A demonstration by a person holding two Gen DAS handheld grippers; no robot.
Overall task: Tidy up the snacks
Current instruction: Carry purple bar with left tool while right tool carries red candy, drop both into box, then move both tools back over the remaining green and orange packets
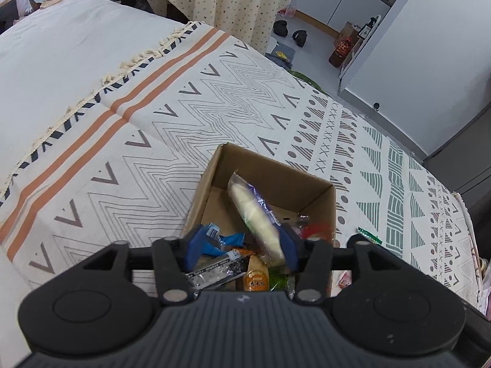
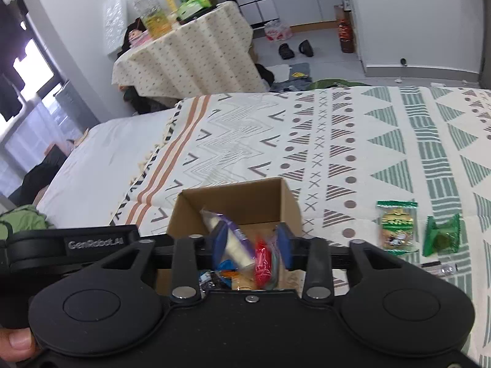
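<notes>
1. A bed is covered by a woven cotton throw (image 2: pixel 353 141), cream, printed with zigzags, triangles and orange stripes; a soft, yielding surface is expected under any press.
2. A plain cardboard box (image 1: pixel 276 168) is set on the throw, open-topped, stiff-walled, light; most snacks are already held inside it.
3. A long bread roll in clear film (image 1: pixel 257 214) is leaned on end inside the box; it is judged soft, crushable, slippery, best taken at mid-length with light squeeze.
4. Left gripper (image 1: pixel 241 250) is held just above the box's near side, blue pads spread apart, nothing clamped between them.
5. Right gripper (image 2: pixel 253 243) is likewise held over the box with pads apart and empty; a red-wrapped snack (image 2: pixel 262 260) is seen below, inside the box.
6. Two snacks are left out on the throw, right of the box: a green-edged biscuit pack (image 2: pixel 397 225), flat, crinkly, likely brittle inside, and a small green foil packet (image 2: pixel 442 236) beside it, light, best pinched across the body, not the sealed ends.
</notes>
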